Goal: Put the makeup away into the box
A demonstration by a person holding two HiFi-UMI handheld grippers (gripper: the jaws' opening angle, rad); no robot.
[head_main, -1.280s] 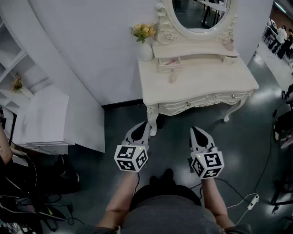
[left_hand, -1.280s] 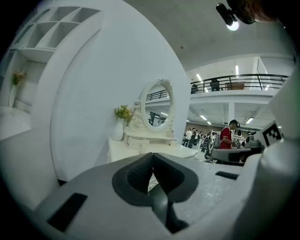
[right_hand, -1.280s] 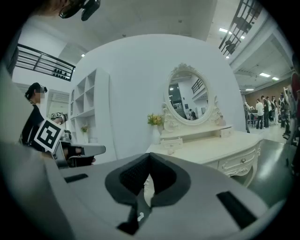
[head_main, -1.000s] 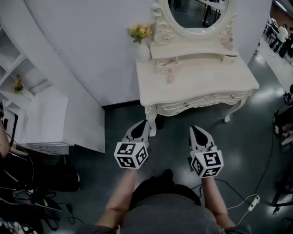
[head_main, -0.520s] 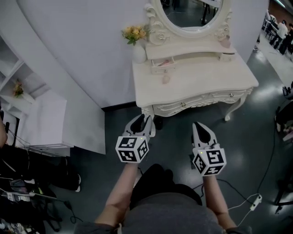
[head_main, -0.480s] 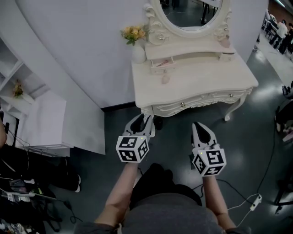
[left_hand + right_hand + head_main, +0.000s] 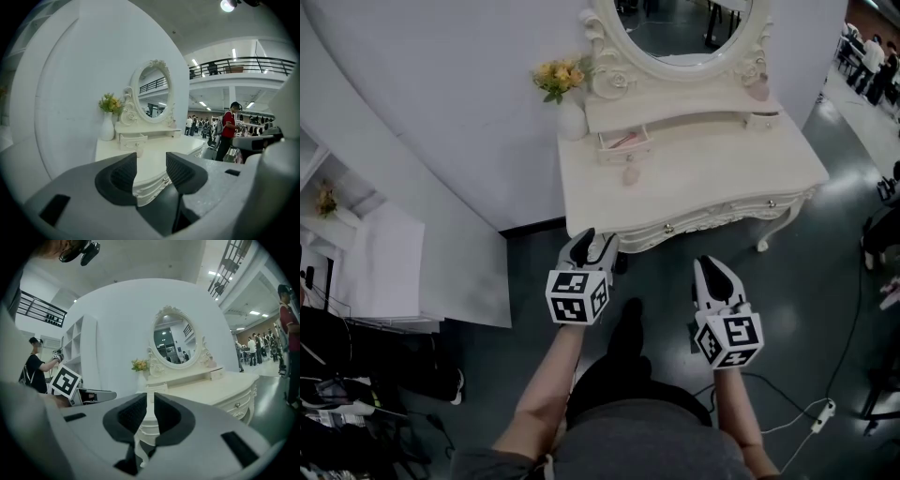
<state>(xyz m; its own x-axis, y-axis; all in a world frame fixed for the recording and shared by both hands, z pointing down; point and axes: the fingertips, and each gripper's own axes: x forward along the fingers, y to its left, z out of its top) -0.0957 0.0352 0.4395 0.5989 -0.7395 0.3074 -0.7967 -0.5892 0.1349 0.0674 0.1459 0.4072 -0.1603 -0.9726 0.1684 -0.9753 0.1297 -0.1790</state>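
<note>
A white dressing table (image 7: 741,173) with an oval mirror stands ahead against the wall. On it a small drawer box (image 7: 622,143) is pulled open with something pink inside. A small pale makeup bottle (image 7: 630,174) stands on the top just in front of it. My left gripper (image 7: 592,242) hangs in the air short of the table's front left corner; its jaws are opening and nothing is between them (image 7: 151,164). My right gripper (image 7: 710,264) is further back over the floor, its jaws nearly together and empty (image 7: 150,401).
A white vase (image 7: 570,118) with yellow flowers stands at the table's back left. A second small drawer (image 7: 762,120) and a pink item (image 7: 758,89) sit at the right. A white cabinet (image 7: 389,267) is at the left. A cable (image 7: 811,422) lies on the floor.
The table has come nearer as both grippers moved toward it. The left gripper's jaws have gone from together to apart. The right gripper's jaws look the same.
</note>
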